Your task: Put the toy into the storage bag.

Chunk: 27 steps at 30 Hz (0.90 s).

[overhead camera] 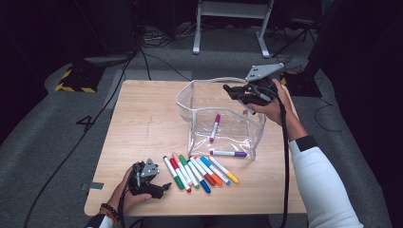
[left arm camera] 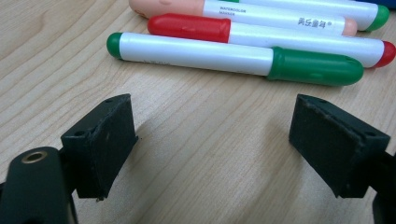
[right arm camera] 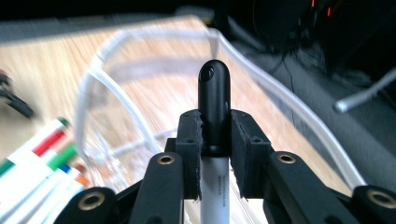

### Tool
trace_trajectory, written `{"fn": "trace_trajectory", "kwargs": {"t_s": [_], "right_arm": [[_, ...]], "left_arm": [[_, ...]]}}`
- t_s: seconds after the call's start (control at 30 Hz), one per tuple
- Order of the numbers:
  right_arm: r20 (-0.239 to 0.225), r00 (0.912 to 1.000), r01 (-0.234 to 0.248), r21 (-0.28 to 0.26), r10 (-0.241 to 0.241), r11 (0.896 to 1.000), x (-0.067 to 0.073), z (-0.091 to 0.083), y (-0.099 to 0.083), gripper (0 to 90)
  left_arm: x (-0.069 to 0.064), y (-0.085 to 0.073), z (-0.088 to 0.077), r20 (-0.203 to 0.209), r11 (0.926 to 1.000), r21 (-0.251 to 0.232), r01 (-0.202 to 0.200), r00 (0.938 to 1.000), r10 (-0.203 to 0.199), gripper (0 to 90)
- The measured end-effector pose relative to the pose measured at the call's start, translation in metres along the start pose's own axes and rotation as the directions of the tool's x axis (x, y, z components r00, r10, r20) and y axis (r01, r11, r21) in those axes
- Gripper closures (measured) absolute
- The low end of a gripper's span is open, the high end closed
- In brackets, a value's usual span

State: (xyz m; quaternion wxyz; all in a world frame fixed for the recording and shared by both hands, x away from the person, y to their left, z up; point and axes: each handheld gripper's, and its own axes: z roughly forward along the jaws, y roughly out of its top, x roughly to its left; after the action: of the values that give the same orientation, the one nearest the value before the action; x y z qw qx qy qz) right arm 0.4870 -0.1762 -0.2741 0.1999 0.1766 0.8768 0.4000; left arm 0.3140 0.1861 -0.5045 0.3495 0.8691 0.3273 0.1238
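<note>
Loading markers into the clear pouch (overhead camera: 209,97): right gripper (right arm camera: 215,140) pinches a black-capped marker (right arm camera: 214,93) over it, center-right, needing release inside; left gripper (left arm camera: 212,144) rests spread near the green marker (left arm camera: 233,58).

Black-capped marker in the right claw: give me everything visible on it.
The black-capped marker has a glossy, rounded black cap and a white barrel with small grey print, plastic by the look. The right claw is shut on it, pads pressing both sides near where cap meets barrel, cap end pointing away from the hand. In the high view it is held above the far rim of the clear pouch; contact with the pouch cannot be told.
</note>
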Motion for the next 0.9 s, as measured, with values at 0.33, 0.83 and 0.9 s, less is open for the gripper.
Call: {"fn": "trace_trajectory", "kwargs": {"t_s": [0.33,0.83,0.9], "right_arm": [[-0.075,0.9971,0.032,0.234,-0.014,0.972,0.000,0.029,-0.013,74.6],[-0.155,0.9879,0.051,0.368,0.007,0.928,0.009,0.038,-0.020,61.3],[-0.129,0.9916,0.042,0.343,0.002,0.938,0.008,0.035,-0.020,56.7]], "left_arm": [[0.000,-0.001,-0.001,0.000,1.0000,-0.002,-0.004,1.0000,0.004,14.8],[0.000,-0.001,-0.001,-0.002,1.0000,-0.002,-0.003,1.0000,0.003,14.7],[0.000,-0.001,-0.001,-0.003,1.0000,-0.002,-0.004,1.0000,0.004,14.7]]}}
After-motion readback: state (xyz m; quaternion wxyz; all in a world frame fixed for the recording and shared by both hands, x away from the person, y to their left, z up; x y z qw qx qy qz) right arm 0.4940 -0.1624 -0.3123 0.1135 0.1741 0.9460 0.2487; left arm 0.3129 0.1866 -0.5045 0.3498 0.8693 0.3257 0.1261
